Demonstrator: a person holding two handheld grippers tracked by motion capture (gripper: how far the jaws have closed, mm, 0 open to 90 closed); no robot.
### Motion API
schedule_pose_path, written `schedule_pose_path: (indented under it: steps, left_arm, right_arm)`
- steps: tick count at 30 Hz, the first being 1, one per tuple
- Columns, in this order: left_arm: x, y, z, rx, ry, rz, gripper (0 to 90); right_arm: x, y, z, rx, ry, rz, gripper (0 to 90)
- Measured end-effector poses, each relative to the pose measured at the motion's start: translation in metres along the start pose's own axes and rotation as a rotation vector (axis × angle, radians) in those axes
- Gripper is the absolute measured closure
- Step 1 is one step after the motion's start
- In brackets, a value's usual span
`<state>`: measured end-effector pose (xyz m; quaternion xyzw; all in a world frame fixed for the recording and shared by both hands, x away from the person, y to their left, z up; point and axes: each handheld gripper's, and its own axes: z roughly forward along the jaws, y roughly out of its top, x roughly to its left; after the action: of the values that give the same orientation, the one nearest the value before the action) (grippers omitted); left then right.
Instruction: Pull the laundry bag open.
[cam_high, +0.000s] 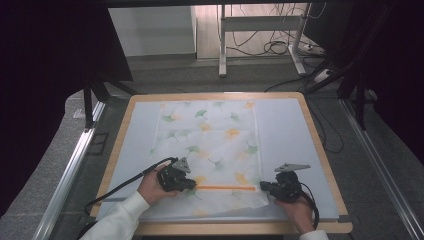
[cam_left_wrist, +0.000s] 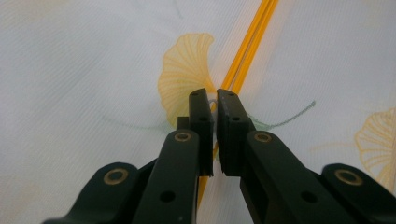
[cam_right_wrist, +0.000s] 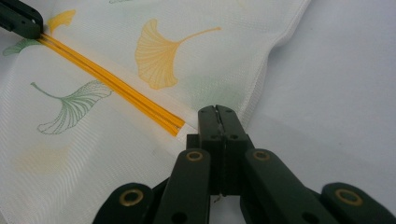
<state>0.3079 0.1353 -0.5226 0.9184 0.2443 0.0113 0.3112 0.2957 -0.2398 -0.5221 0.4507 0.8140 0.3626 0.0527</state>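
Note:
A white fabric pouch (cam_high: 210, 145) printed with green and yellow ginkgo leaves lies flat on the table mat. An orange zipper (cam_high: 227, 188) runs across its near end. My left gripper (cam_high: 192, 186) sits at the zipper's left end. Its jaws (cam_left_wrist: 215, 95) are shut on a small pale zipper pull, with the orange zipper (cam_left_wrist: 247, 51) running away beyond them. My right gripper (cam_high: 262, 187) is at the zipper's right end. It is shut (cam_right_wrist: 217, 111) on the pouch fabric just past the end of the zipper (cam_right_wrist: 107, 79). The left gripper (cam_right_wrist: 21, 21) shows at the far end.
A pale blue-grey mat (cam_high: 285, 130) covers a wooden table with a raised rim (cam_high: 320, 145). Bare mat lies to either side of the pouch. Metal rails (cam_high: 70, 170) flank the table, and cables and a desk frame (cam_high: 260, 35) stand on the floor beyond.

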Motion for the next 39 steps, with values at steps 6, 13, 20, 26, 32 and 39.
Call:
schedule_pose_path:
  steps: [6, 13, 20, 26, 32, 39]
  left_arm:
    - [0.0, -0.005, -0.003, 0.002, 0.011, 0.004, 86.4]
    - [0.001, -0.01, -0.006, -0.003, 0.009, -0.013, 86.4]
    - [0.003, -0.016, -0.011, -0.007, 0.016, -0.023, 86.4]
    - [0.006, -0.023, -0.015, -0.008, 0.015, -0.041, 86.4]
    - [0.011, -0.031, -0.022, -0.007, 0.024, -0.059, 86.4]
    - [0.017, -0.043, -0.029, -0.015, 0.029, -0.089, 86.4]
  right_arm:
    - [0.001, 0.0, 0.0, 0.001, -0.001, -0.007, 89.8]
    - [0.001, 0.0, 0.0, 0.0, 0.002, -0.006, 89.7]
    - [0.001, 0.0, 0.0, 0.003, 0.002, -0.007, 89.8]
    - [0.0, 0.0, 0.0, 0.001, 0.004, -0.006, 89.8]
    - [0.0, 0.0, 0.0, 0.001, 0.004, -0.007, 89.7]
    - [0.0, 0.0, 0.0, 0.003, 0.004, -0.008, 89.8]
